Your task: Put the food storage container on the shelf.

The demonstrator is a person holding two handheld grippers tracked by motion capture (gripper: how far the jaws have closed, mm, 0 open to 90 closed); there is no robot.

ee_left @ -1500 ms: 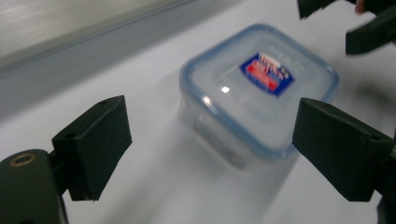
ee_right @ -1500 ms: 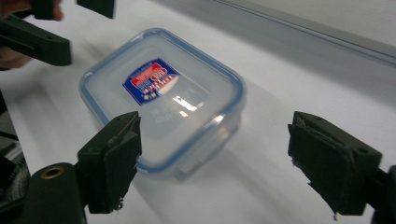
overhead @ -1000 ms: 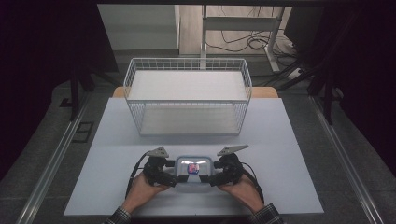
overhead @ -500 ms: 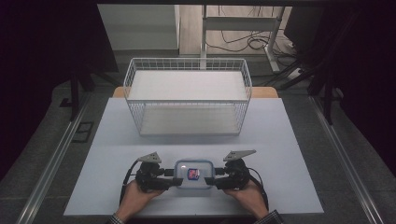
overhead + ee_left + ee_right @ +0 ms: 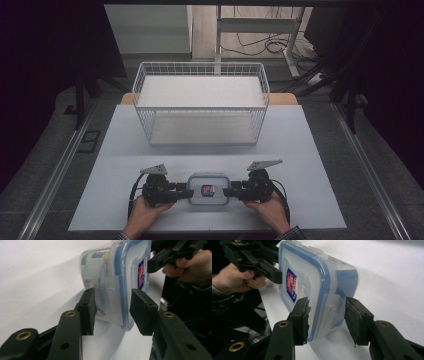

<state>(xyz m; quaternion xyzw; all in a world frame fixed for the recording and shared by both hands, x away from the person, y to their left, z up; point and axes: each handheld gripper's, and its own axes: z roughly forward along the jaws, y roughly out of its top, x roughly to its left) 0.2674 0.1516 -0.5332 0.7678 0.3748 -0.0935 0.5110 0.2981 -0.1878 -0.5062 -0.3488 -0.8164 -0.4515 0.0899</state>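
A clear plastic food box [image 5: 208,189] with a blue-rimmed lid and a small red and blue label lies near the table's front edge. It sits between both grippers. My left gripper [image 5: 186,192] is open at its left end. In the left gripper view the jaws [image 5: 112,307] straddle the lid's clear latch flap [image 5: 110,297]. My right gripper [image 5: 227,191] is open at the box's right end. In the right gripper view the gripper [image 5: 326,317] straddles the other latch flap [image 5: 332,310]. A hand holds each gripper.
A white wire basket [image 5: 200,66] stands at the back middle of the white table [image 5: 300,150], with nothing visible inside. Bare tabletop lies between the basket and the box. Dark floor, rails and cables surround the table.
The box and both grippers have shifted a little toward the table's front edge. The hands have spread slightly apart, to the box's two ends.
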